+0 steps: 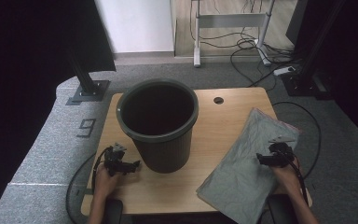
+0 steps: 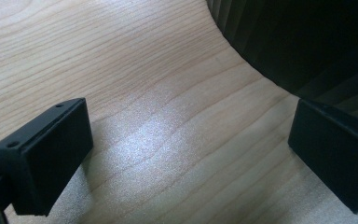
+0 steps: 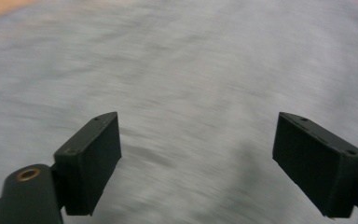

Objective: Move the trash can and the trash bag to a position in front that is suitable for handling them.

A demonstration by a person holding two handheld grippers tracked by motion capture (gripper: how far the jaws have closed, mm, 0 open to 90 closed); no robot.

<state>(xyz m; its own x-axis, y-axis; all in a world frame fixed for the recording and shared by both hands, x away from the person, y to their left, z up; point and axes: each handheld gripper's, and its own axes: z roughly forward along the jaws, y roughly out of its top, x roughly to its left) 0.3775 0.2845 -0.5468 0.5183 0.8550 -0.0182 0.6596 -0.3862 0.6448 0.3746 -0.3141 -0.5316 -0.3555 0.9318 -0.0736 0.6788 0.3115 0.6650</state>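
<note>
A floor marking [image 1: 87,127] reads "9". The left gripper [image 1: 129,166], jaws wide and empty, sits beside the dark ribbed bin [image 1: 159,123] mid-table [image 1: 223,126]. The right gripper [image 1: 263,159], equally spread, hovers over the blurred grey bag [image 1: 242,163] overhanging the near right edge.

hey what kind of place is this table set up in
Probably a lab or recording room, not a home: a small wooden table on grey carpet, loose cables and a power strip on the floor, black stands around.
</note>
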